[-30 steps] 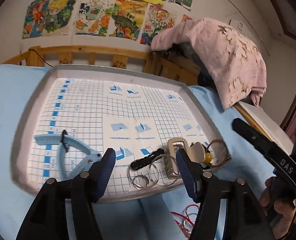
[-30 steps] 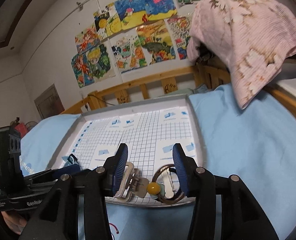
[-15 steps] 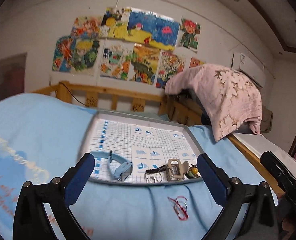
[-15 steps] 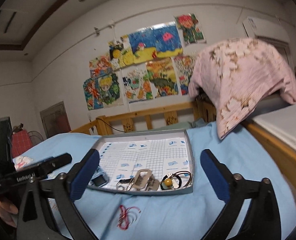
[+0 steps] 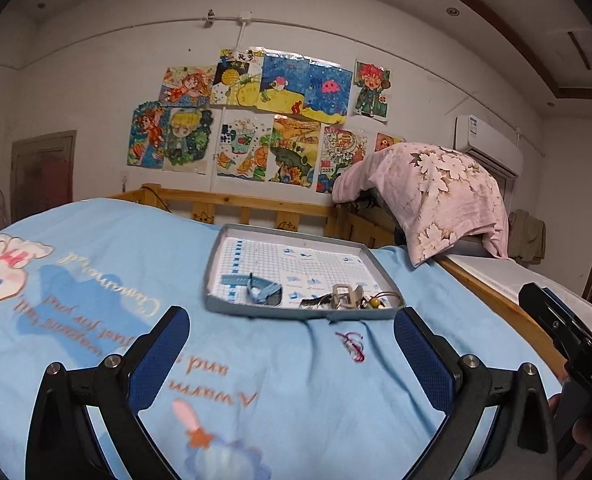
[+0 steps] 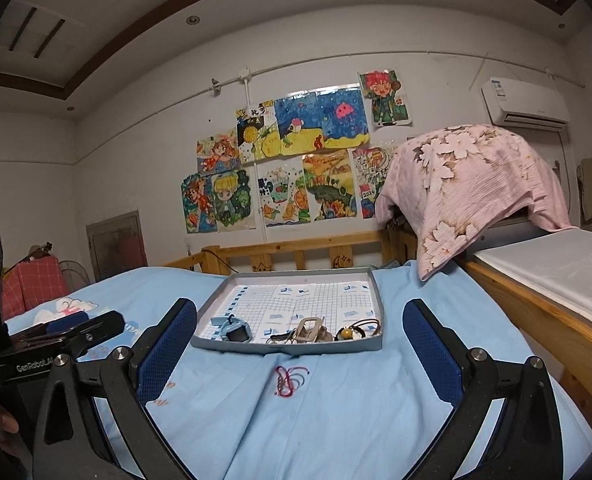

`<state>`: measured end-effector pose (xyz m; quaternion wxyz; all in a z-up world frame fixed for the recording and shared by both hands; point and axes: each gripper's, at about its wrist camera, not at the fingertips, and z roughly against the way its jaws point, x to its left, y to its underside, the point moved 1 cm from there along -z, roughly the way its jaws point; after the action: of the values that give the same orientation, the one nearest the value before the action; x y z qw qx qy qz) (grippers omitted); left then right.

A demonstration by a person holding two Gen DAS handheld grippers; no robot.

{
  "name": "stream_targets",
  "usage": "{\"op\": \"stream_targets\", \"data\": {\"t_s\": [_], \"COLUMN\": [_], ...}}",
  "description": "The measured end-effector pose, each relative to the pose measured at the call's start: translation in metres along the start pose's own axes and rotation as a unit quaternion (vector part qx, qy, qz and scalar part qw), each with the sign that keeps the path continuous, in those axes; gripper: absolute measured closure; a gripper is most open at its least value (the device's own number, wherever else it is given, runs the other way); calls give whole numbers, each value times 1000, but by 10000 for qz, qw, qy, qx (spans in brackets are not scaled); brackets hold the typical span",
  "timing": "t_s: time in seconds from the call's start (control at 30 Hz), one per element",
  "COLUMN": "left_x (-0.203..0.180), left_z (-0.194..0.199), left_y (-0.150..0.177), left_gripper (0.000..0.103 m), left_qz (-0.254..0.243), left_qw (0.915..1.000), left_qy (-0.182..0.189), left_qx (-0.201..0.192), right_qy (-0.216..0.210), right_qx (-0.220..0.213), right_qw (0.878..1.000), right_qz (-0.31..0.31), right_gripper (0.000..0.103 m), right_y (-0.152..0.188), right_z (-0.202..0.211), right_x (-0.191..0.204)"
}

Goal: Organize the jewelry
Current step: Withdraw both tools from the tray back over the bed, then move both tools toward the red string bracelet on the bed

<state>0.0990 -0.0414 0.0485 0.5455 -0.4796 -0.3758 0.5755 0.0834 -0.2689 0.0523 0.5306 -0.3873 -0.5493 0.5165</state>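
Both grippers, left gripper [image 5: 291, 354] and right gripper [image 6: 300, 346], hang released; the thin red string bracelet [image 6: 289, 380] lies outside the tray [image 6: 287, 347] and may slip the jaws.

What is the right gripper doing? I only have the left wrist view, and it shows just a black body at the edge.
Observer: In its own camera the right gripper is wide open, with nothing between its blue pads.
Operator: Is it lined up on anything?
Observer: The red string lies loose on the blue sheet, roughly centred ahead of it, just short of the tray and outside it.
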Motion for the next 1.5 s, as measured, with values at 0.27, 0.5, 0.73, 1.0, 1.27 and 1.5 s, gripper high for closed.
{"op": "stream_targets", "data": {"t_s": [0.27, 0.5, 0.73, 1.0, 1.27, 1.5], "left_x": [9, 11, 10, 15, 13, 10], "left_z": [29, 32, 31, 29, 8, -25], "left_y": [27, 41, 41, 45, 32, 7], "left_gripper": [0, 0, 0, 0, 0, 0], "left_qz": [1, -39, -32, -11, -144, -130], "left_qw": [9997, 9994, 9994, 9991, 9982, 9980], "left_qy": [-214, -232, -236, -287, -291, -300], "left_qx": [99, 254, 267, 305, 507, 536], "right_qy": [11, 41, 154, 154, 166, 210], "right_qx": [158, 337, 512, 645, 555, 583], "right_qw": [9999, 9993, 9986, 9978, 9983, 9981], "right_qz": [-43, -137, -42, 37, -119, -48], "right_gripper": [2, 2, 2, 2, 2, 2], "right_y": [24, 40, 48, 52, 46, 26], "right_z": [33, 43, 37, 32, 26, -1], "right_x": [3, 0, 0, 6, 4, 0]}}
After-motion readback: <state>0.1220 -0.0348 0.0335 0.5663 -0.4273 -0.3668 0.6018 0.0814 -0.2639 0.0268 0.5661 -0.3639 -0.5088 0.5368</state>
